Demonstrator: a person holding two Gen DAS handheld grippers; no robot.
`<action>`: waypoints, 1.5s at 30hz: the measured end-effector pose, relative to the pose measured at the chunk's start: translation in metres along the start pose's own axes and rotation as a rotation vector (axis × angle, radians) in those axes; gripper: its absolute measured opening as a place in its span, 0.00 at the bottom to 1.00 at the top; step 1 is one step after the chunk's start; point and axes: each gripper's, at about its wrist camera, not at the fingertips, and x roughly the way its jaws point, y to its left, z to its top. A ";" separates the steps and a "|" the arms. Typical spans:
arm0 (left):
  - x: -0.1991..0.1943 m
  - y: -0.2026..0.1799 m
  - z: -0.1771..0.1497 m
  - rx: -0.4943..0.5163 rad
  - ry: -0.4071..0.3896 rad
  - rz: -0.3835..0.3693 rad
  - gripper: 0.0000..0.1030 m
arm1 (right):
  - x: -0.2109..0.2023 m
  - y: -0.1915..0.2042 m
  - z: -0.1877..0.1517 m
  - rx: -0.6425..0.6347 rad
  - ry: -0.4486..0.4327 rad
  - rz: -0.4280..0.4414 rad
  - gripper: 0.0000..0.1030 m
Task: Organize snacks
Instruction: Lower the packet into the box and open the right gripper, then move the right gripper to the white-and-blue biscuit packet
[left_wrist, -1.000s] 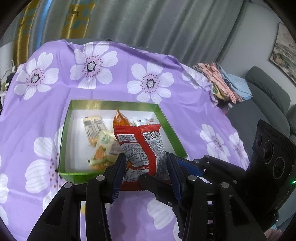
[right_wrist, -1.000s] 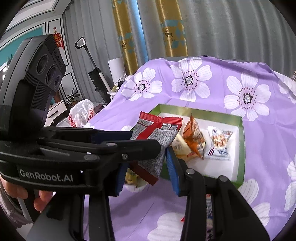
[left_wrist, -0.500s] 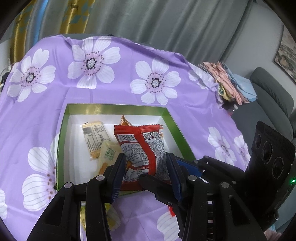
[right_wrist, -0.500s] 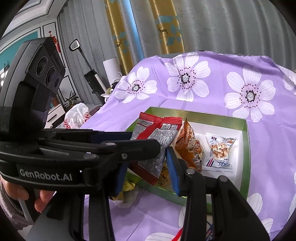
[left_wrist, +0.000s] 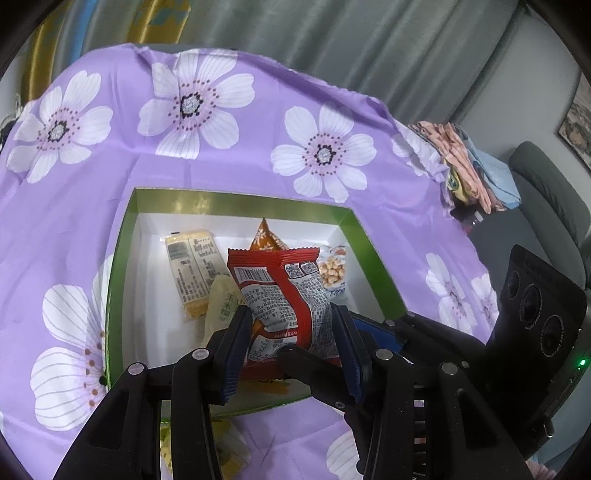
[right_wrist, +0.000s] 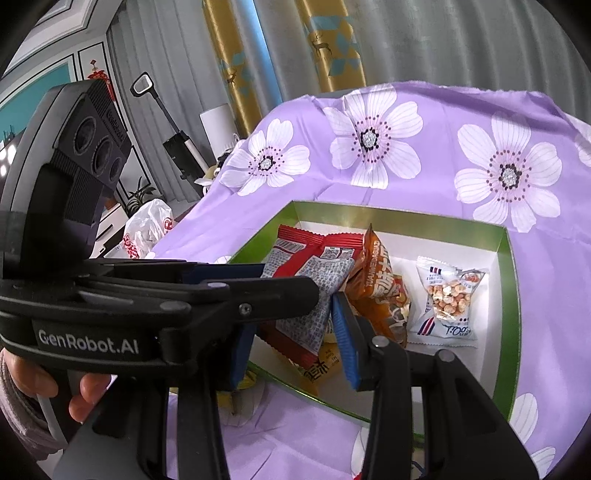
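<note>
My left gripper (left_wrist: 291, 350) is shut on a red and grey snack packet (left_wrist: 284, 295) and holds it upright over the near part of a green box (left_wrist: 122, 258) with a white floor. The packet (right_wrist: 310, 273) also shows in the right wrist view, held by the left gripper's black arm. Inside the box lie a yellow biscuit packet (left_wrist: 192, 269), a pale corn packet (left_wrist: 221, 306), an orange packet (right_wrist: 380, 288) and a clear peanut packet (right_wrist: 447, 299). My right gripper (right_wrist: 295, 339) is open and empty, just behind the held packet at the box's near edge.
The box sits on a purple cloth with white flowers (left_wrist: 184, 107). Yellow snack packets (left_wrist: 221, 443) lie on the cloth in front of the box. A pile of clothes (left_wrist: 469, 162) and a grey sofa (left_wrist: 546, 192) are at the right. Curtains hang behind.
Both grippers have moved forward toward the box. The red packet, held by the left gripper, now hangs over the box's inside instead of in front of it.
</note>
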 end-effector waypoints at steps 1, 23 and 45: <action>0.001 0.001 0.000 -0.003 0.003 0.001 0.44 | 0.001 -0.001 0.000 0.001 0.003 0.000 0.40; 0.019 0.012 0.001 -0.050 0.066 0.067 0.44 | 0.021 -0.003 0.001 0.032 0.087 0.005 0.50; -0.040 -0.011 -0.006 0.017 -0.102 0.226 0.91 | -0.043 0.009 -0.002 0.016 -0.032 -0.080 0.89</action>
